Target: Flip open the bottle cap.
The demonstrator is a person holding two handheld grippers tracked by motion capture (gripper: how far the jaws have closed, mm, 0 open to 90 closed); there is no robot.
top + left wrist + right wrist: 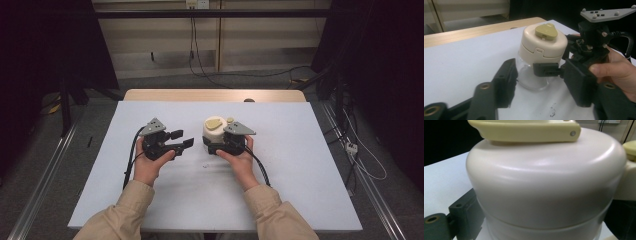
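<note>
- Cream-lidded clear plastic jar [215, 131], upright on the white tabletop [280, 190], stands between the jaws of the right gripper [209, 145]; its olive three-cornered knob [546, 31] sits on top of the lid.
- Right gripper: held in the person's right hand [239, 159], its jaws lie on either side of the transparent lower body of the jar, just under the cream lid; one black pad [547, 69] is seen against the clear wall, so the claw grips the jar.
- In the right gripper view, the cream lid [544, 182] lies directly ahead, very close to the camera.
- Left gripper [182, 139]: held in the left hand [148, 164], jaws about half apart, nothing between them; the jar is just ahead of its tips, not touched.
- Jar lies between the two claws, beside the left one.
</note>
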